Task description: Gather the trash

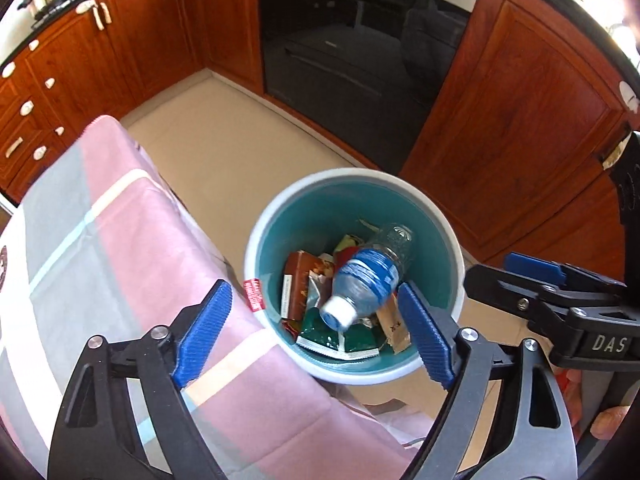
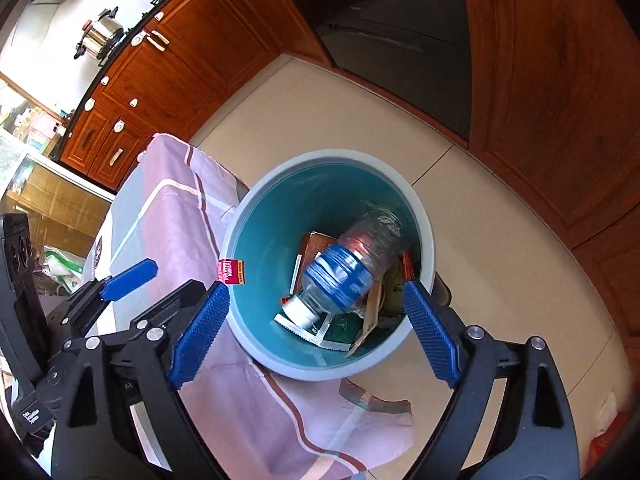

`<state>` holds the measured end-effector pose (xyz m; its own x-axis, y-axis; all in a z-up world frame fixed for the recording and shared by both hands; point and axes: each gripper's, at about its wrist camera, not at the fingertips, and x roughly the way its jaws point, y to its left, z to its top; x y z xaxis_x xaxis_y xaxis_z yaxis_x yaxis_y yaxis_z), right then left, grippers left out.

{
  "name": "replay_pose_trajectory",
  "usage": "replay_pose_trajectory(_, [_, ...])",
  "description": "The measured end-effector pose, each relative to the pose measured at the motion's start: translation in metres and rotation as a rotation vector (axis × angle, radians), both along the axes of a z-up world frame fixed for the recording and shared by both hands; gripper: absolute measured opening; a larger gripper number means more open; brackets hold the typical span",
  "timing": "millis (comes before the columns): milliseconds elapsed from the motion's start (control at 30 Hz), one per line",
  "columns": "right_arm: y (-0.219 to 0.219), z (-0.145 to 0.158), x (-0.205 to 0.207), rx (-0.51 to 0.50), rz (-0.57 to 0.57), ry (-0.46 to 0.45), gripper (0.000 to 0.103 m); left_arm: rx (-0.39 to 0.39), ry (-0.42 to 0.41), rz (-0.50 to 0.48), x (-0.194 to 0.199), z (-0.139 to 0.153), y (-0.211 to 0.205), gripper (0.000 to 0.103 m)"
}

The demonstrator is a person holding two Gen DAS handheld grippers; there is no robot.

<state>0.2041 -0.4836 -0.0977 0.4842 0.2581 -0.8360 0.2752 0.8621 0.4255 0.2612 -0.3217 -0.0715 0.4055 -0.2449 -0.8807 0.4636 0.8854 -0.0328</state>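
Bottle count: one clear plastic water bottle with blue label and white cap [image 1: 370, 276], blurred, lying among wrappers inside my one round teal bin with pale rim [image 1: 280, 216], cap toward 7 o'clock. My left gripper [image 1: 316, 330] is released, jaws wide, nothing between the pads. My right gripper [image 2: 316, 328] likewise gapes empty. One pink-and-grey checked cloth [image 1: 132, 240] lies at 9 o'clock of the bin.

Bottle [image 1: 370, 276] motion-blurred — wrappers [image 1: 340, 338] beneath partly hidden.
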Motion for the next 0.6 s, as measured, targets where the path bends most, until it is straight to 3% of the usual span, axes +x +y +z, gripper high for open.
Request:
replay_pose_trajectory(133, [0.007, 0.018, -0.013, -0.025, 0.024, -0.032, 0.092, 0.002, -0.054, 0.022, -0.019, 0.021, 0.017, 0.095])
replay_pose_trajectory(333, [0.016, 0.044, -0.044, -0.06, 0.036, -0.068, 0.096, 0.017, -0.112, 0.008, -0.059, 0.05, 0.039, 0.098])
replay_pose_trajectory(600, [0.046, 0.074, -0.094, -0.216, 0.068, -0.048, 0.096, 0.001, -0.154, 0.022, -0.115, 0.08, 0.068, 0.099])
